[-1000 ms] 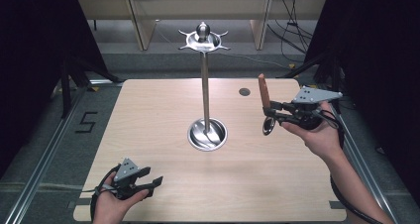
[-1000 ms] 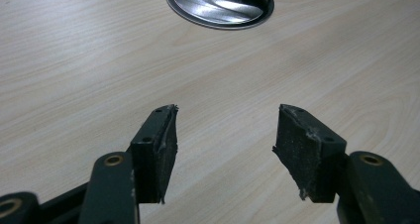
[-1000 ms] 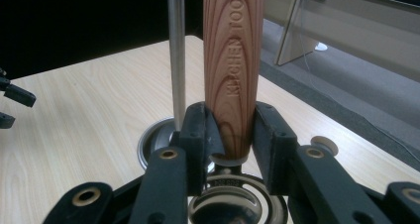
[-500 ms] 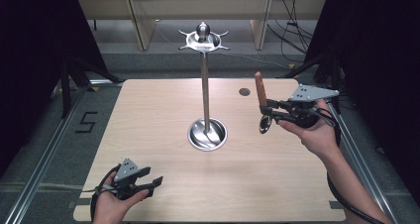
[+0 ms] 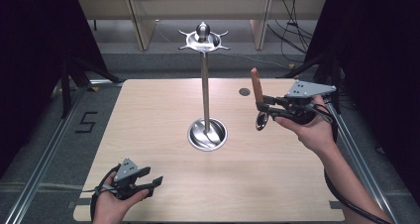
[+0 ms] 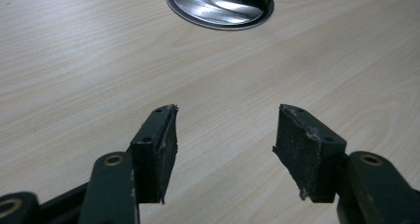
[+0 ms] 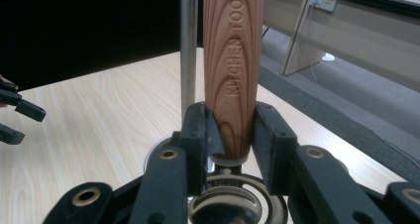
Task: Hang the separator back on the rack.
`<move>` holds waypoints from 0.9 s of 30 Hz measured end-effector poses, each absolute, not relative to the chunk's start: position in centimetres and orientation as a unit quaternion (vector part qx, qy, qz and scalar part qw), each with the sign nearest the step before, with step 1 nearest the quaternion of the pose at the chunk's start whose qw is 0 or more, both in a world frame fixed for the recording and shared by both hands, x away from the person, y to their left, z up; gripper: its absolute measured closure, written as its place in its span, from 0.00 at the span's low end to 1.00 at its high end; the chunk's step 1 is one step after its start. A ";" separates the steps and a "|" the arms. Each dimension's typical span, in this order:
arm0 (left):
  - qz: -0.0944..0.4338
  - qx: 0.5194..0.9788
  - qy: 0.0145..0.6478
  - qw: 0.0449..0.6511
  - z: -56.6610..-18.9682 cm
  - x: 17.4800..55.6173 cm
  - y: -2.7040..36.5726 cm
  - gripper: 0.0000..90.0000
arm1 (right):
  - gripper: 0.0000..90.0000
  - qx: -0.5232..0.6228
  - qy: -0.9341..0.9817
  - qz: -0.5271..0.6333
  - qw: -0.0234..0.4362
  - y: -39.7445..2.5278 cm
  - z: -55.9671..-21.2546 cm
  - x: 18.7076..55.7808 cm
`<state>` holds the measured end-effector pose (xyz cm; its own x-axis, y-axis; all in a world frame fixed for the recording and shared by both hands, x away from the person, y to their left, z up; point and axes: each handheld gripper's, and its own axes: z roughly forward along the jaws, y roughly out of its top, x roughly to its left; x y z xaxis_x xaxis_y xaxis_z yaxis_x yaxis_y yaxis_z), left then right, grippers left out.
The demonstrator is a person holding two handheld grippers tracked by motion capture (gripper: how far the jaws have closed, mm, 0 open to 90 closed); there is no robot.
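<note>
A steel hanging stand rises from the middle of the table, with a round base (image 5: 207, 134), a thin pole (image 5: 204, 85) and a hooked crown (image 5: 202, 38). My right gripper (image 5: 262, 105) is to its right, above the table, shut on a kitchen tool. The tool's wooden handle (image 5: 256, 87) points up and its metal head (image 5: 261, 121) hangs below. In the right gripper view the jaws (image 7: 230, 130) clamp the handle's (image 7: 233, 60) lower end, with the pole (image 7: 188, 45) just behind. My left gripper (image 5: 156, 182) rests open near the front left edge, with only bare table between its pads (image 6: 225, 135).
A small dark round spot (image 5: 244, 91) marks the table at the back right. Wooden shelving and cables stand beyond the far edge. Metal rails run along both sides, and a "5" marker (image 5: 86, 122) is on the floor at left.
My right gripper has carried the tool a little to the left, closer to the stand. The left gripper has stayed put.
</note>
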<state>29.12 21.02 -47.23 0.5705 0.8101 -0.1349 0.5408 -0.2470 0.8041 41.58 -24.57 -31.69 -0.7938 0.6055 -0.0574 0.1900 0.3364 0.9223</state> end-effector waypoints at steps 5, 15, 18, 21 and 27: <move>0.157 0.776 0.435 0.428 -47.2 29.1 21.1 0.45 | 0.77 0.241 0.788 0.522 0.221 -24.4 -31.5 41.9; 0.156 0.774 0.436 0.431 -47.2 29.1 21.0 0.45 | 0.77 0.239 0.793 0.522 0.203 -23.9 -30.9 42.0; 0.157 0.774 0.436 0.431 -47.2 29.1 21.0 0.45 | 0.77 0.239 0.786 0.528 0.216 -23.8 -30.9 42.1; 0.157 0.775 0.436 0.430 -47.2 29.1 21.1 0.45 | 0.77 0.237 0.791 0.525 0.206 -23.8 -30.7 42.2; 0.157 0.775 0.435 0.430 -47.2 29.1 21.1 0.45 | 0.77 0.242 0.789 0.527 0.203 -23.5 -30.5 42.3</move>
